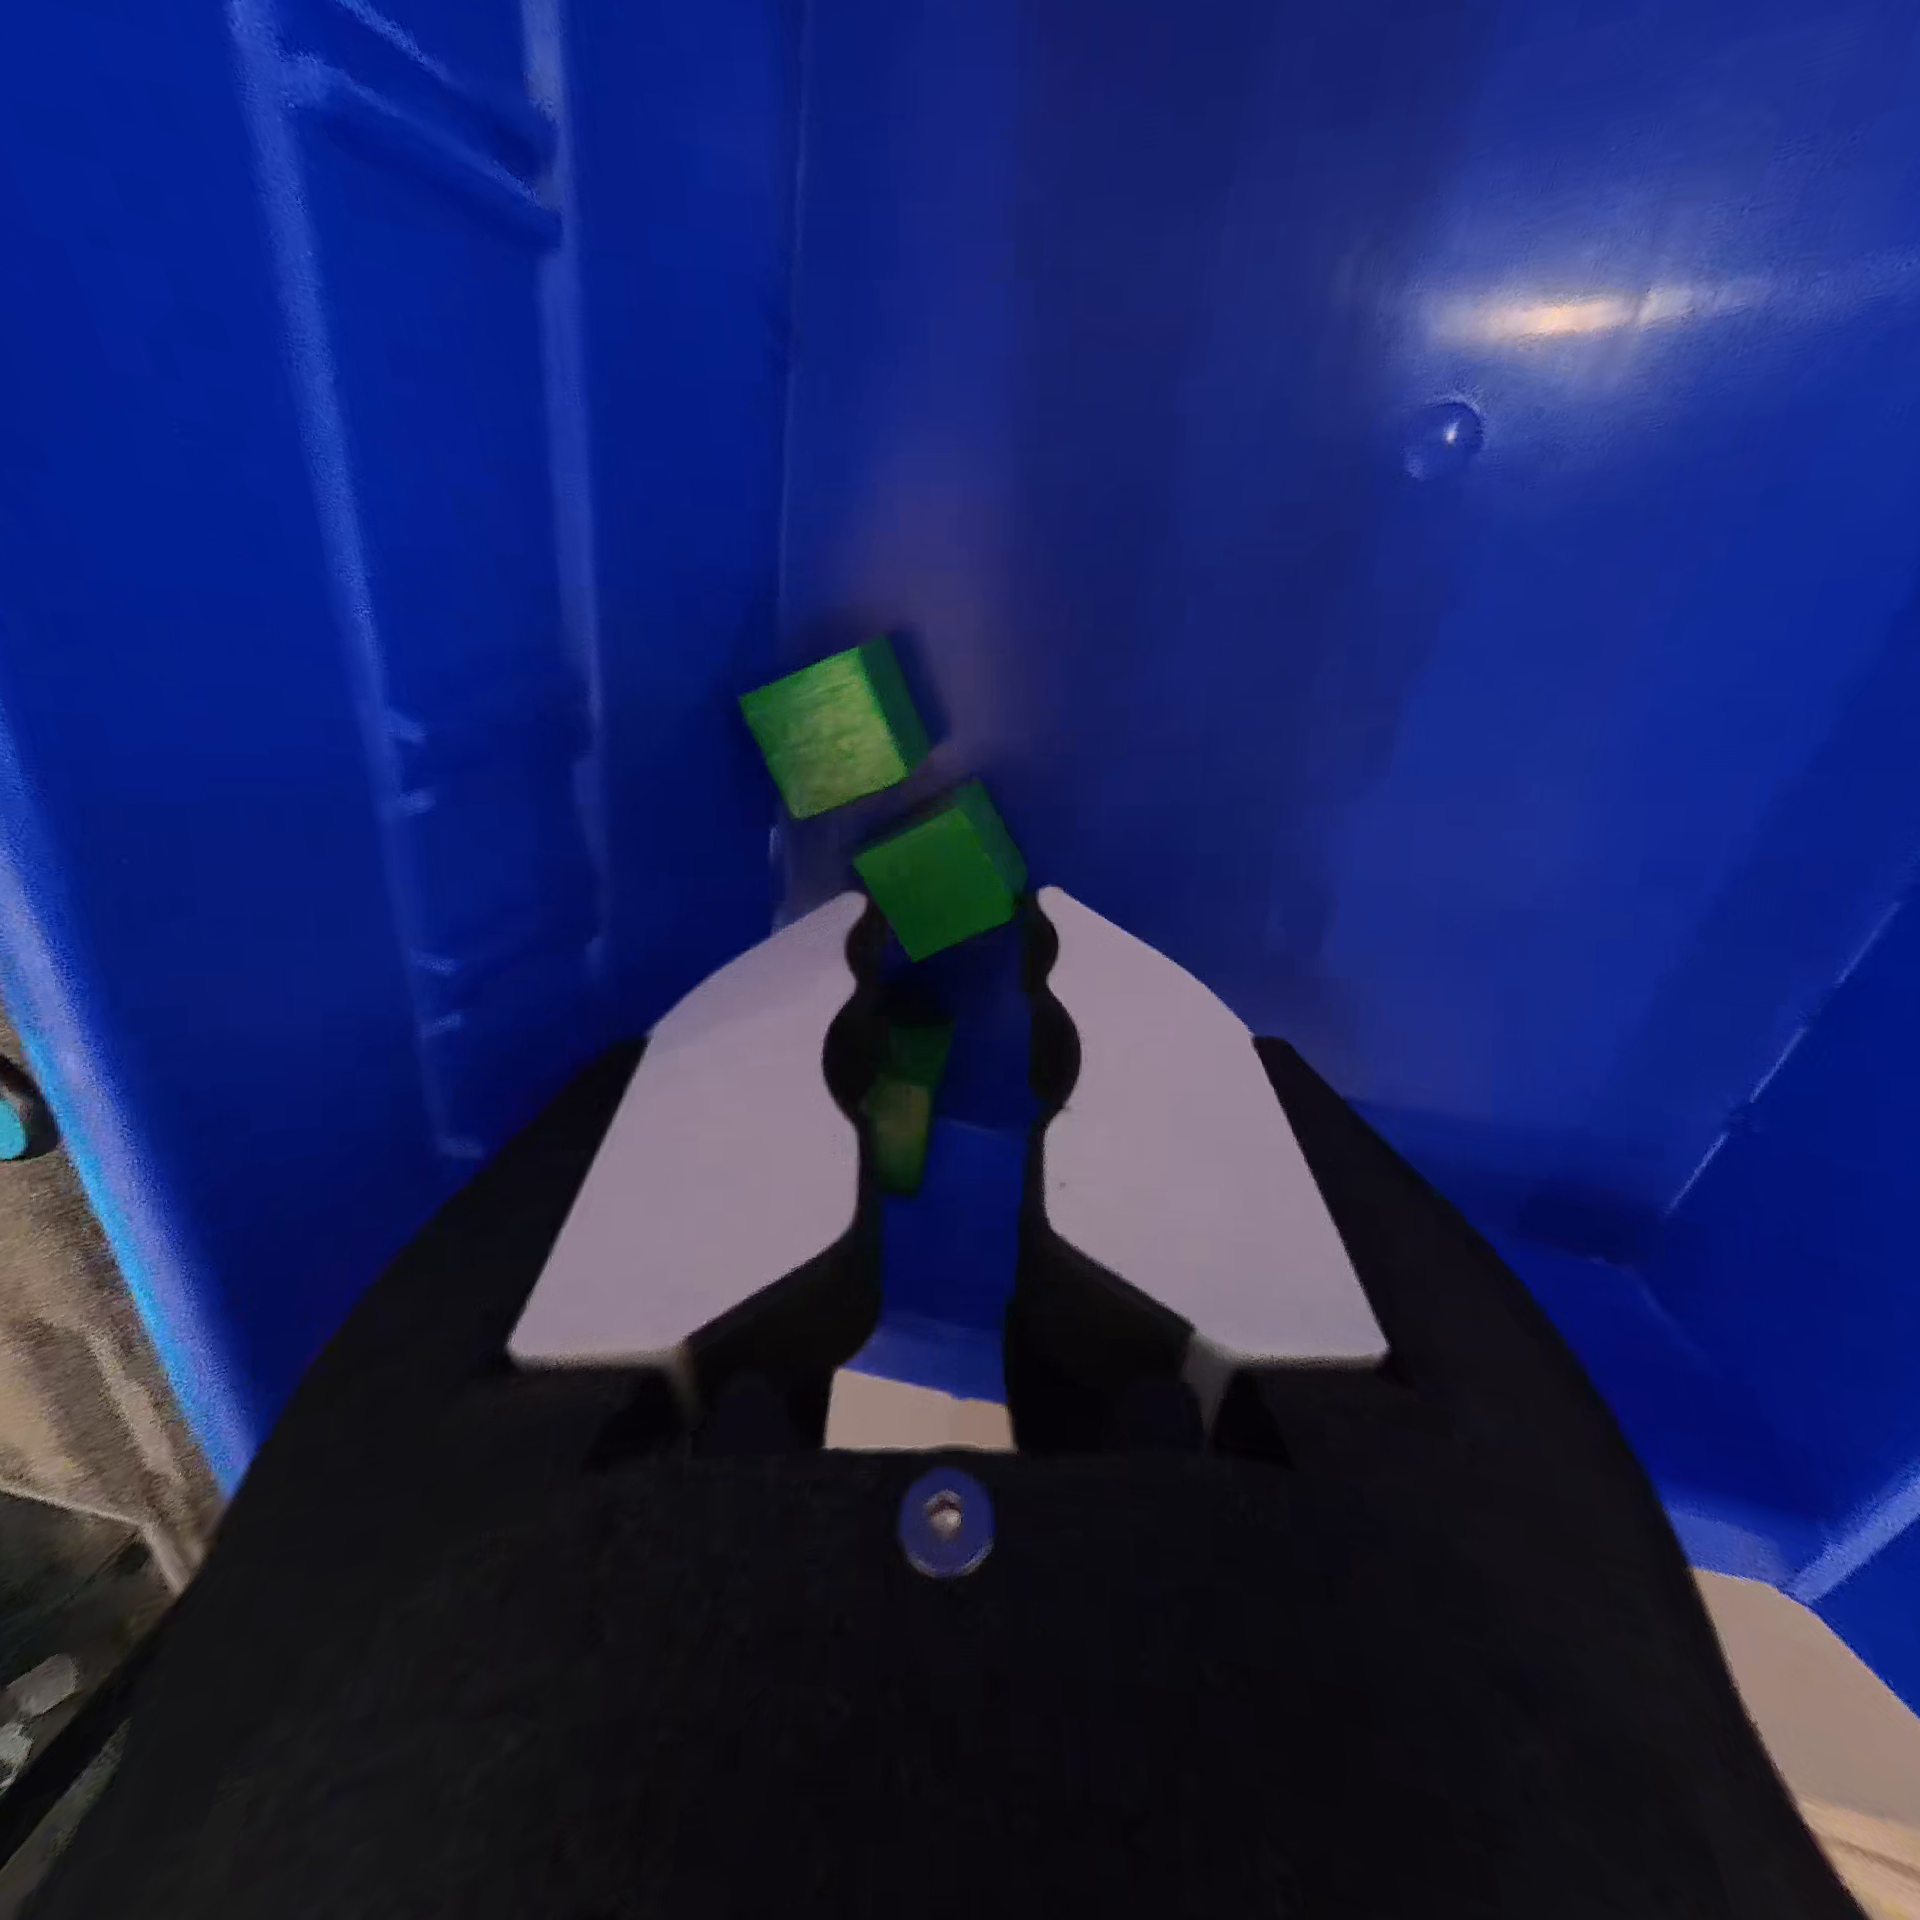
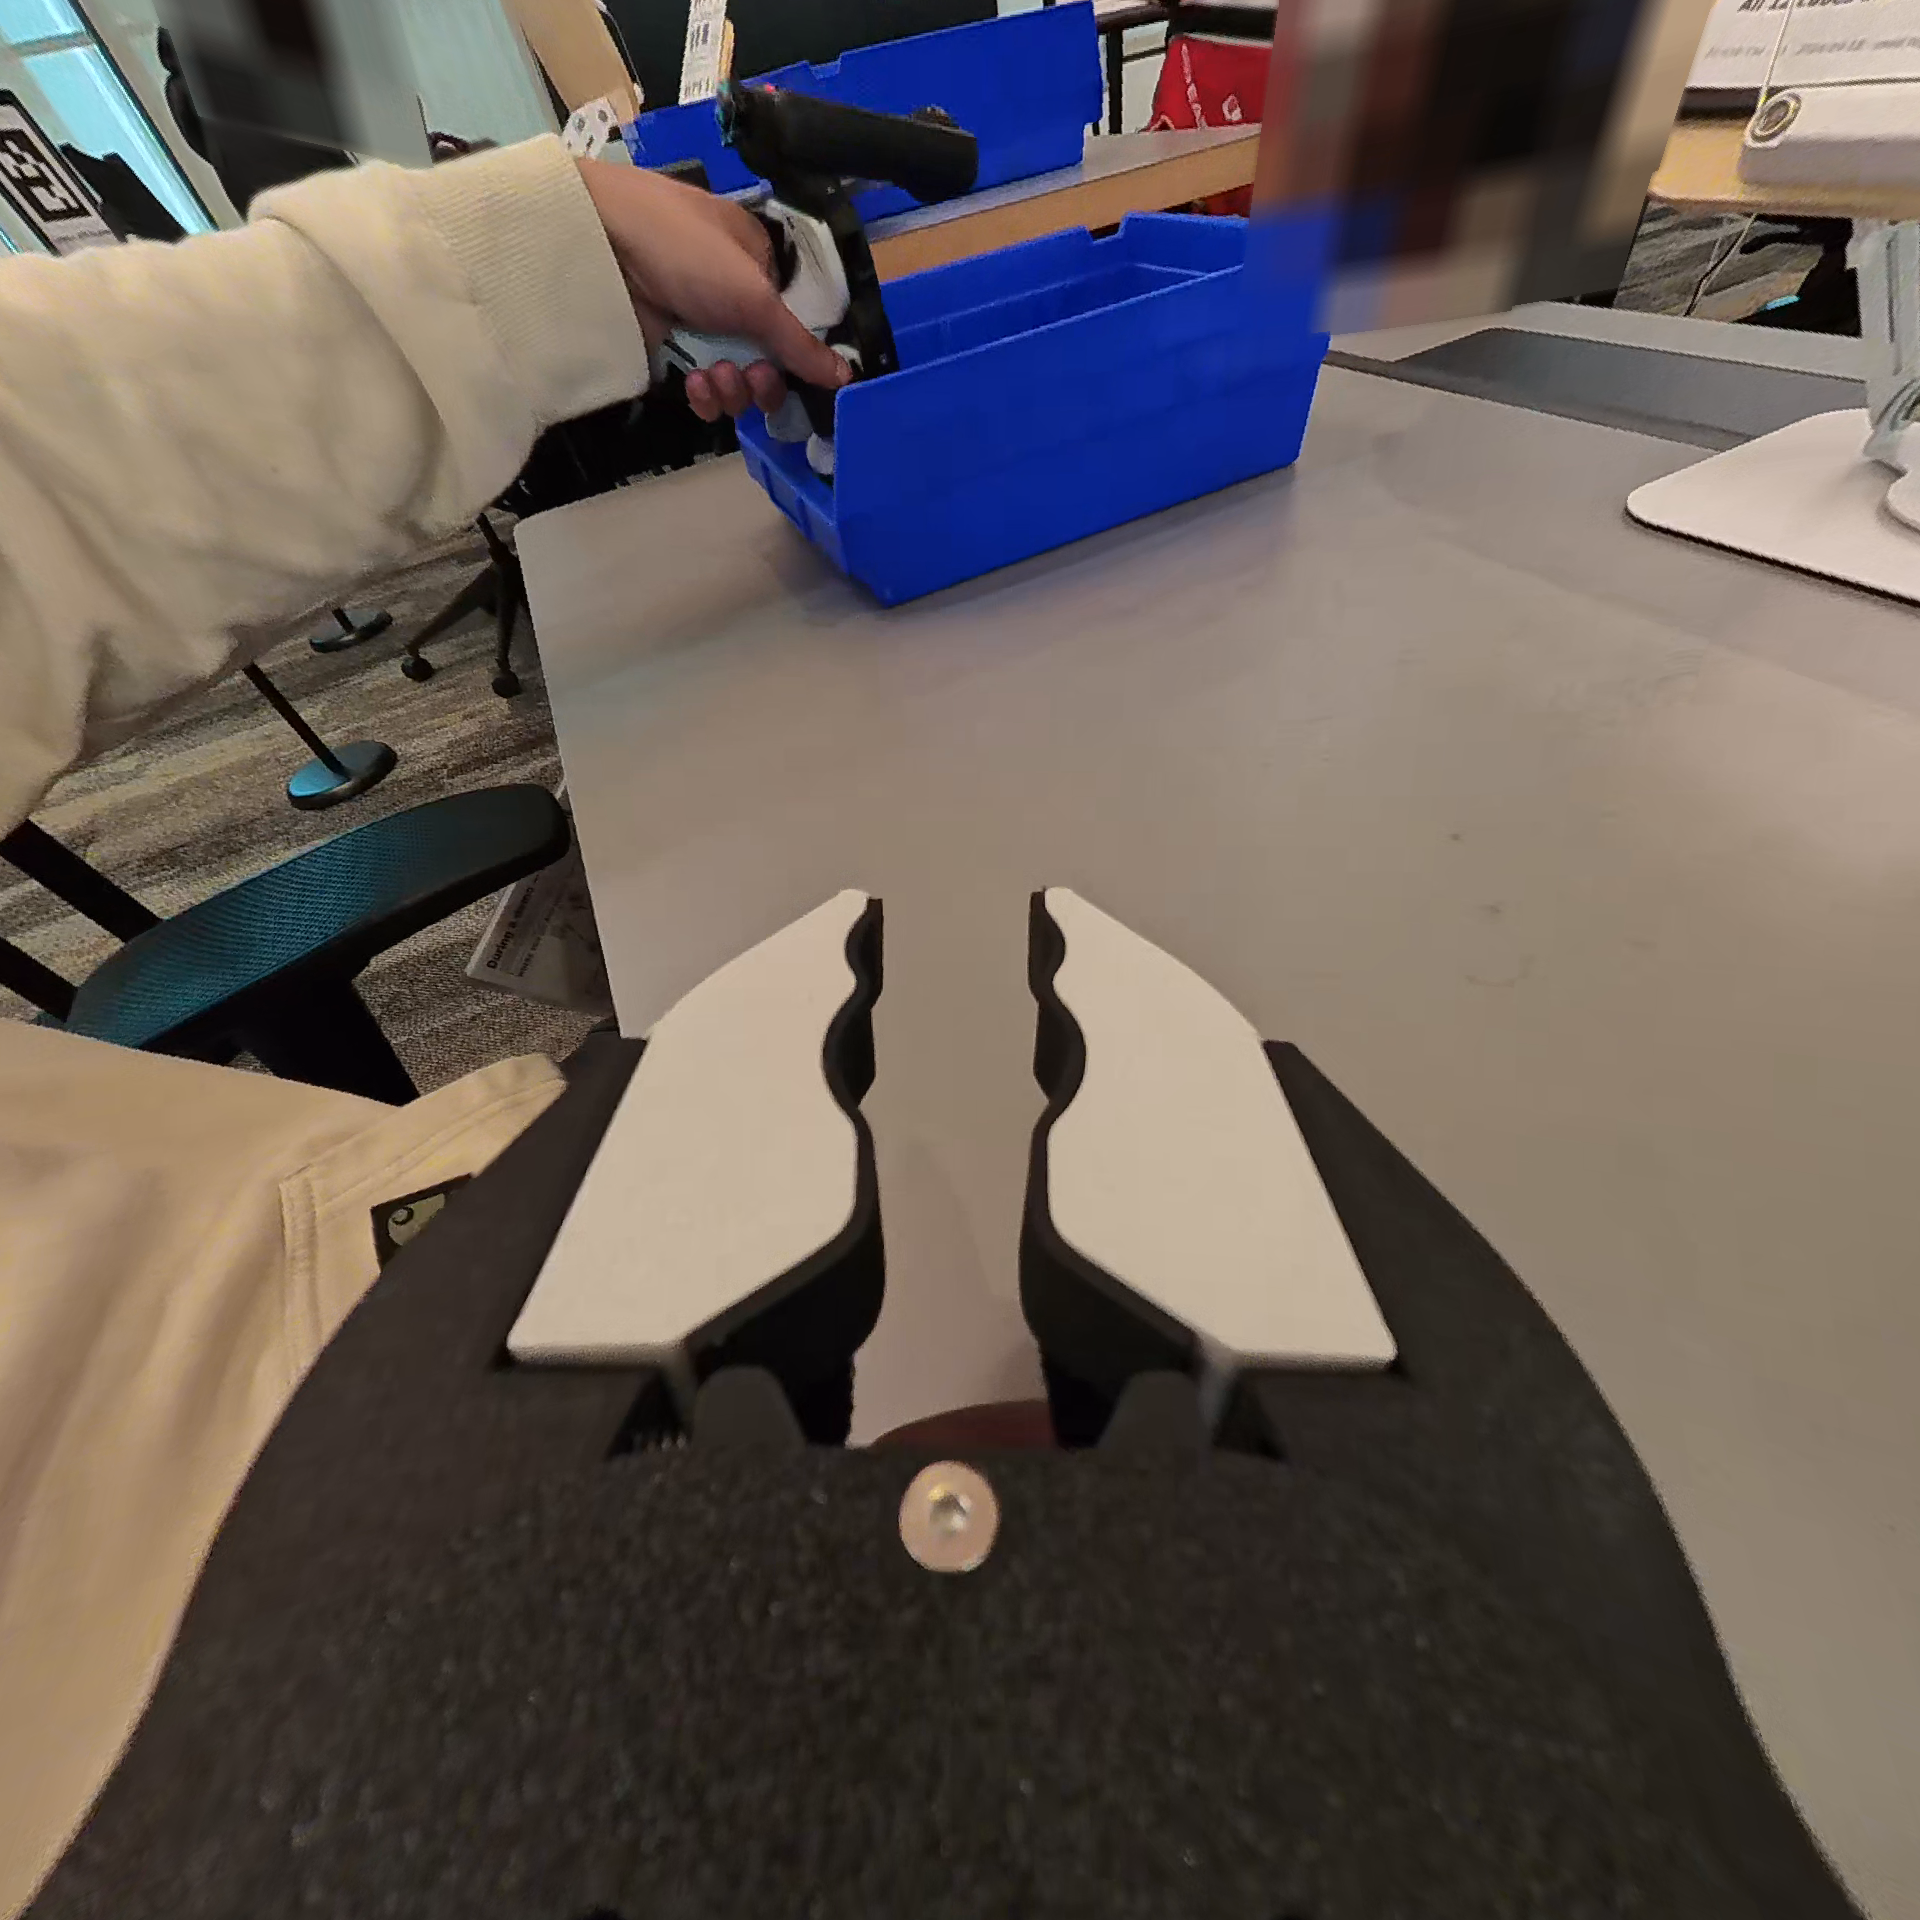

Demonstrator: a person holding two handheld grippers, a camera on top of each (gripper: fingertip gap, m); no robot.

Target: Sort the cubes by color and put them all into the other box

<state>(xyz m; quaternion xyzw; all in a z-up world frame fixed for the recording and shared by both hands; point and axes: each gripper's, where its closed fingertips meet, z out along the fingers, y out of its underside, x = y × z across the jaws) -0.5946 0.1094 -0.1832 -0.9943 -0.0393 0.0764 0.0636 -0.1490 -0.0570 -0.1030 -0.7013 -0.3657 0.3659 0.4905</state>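
Observation:
In the left wrist view my left gripper [image 1: 951, 909] points down into a corner of the blue box [image 1: 1351, 727]. Its jaws stand apart. Three green cubes lie in that corner. One [image 1: 836, 727] is farthest. One [image 1: 940, 878] sits tilted just past my fingertips, not square to the pads. One [image 1: 909, 1101] shows blurred below the gap. My right gripper [image 2: 956, 914] is open and empty above the grey table [image 2: 1351, 831]. The right wrist view shows the same blue box [image 2: 1039, 447], with a hand [image 2: 707, 270] holding the left gripper's handle inside its left end.
A second blue box [image 2: 935, 83] stands on a farther table. A white monitor stand base [image 2: 1787, 509] sits at the table's right. A chair armrest [image 2: 312, 914] is left of the table edge. A cream sleeve [image 2: 260, 395] crosses the upper left. Left tips to right tips: about 50 cm.

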